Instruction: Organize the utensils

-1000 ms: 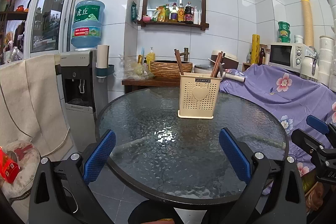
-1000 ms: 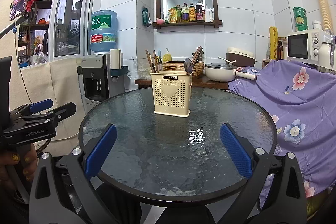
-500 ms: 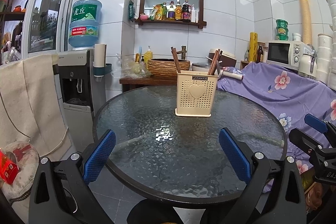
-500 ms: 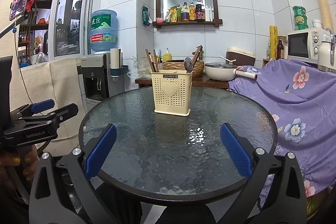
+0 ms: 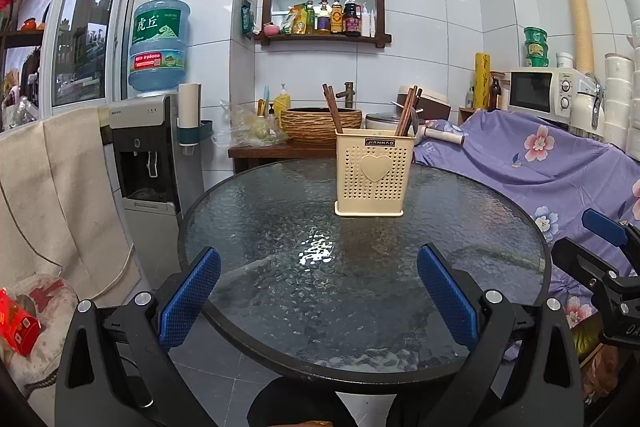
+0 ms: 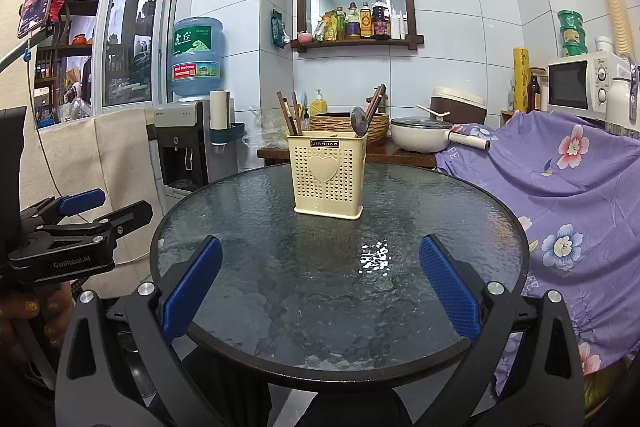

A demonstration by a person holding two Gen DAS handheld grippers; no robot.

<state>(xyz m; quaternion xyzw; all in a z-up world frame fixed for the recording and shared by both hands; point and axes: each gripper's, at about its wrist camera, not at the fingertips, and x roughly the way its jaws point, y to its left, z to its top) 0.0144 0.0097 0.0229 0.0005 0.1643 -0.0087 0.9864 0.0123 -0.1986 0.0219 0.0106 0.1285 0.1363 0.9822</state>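
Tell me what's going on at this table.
A person holds two grippers over a round glass table, and neither grips anything. The left gripper and right gripper are both open, short of the cream utensil holder standing upright on the table. Chopsticks and a spoon already stand in it.

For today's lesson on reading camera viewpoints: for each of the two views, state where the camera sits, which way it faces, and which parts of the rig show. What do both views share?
Left wrist: sits on the left gripper, faces across the glass table toward the utensil holder; own open fingers show, with the right gripper at the right edge.
Right wrist: sits on the right gripper, faces the same way; own open fingers show, the left gripper at left.
Shared: table, holder, wall shelf.
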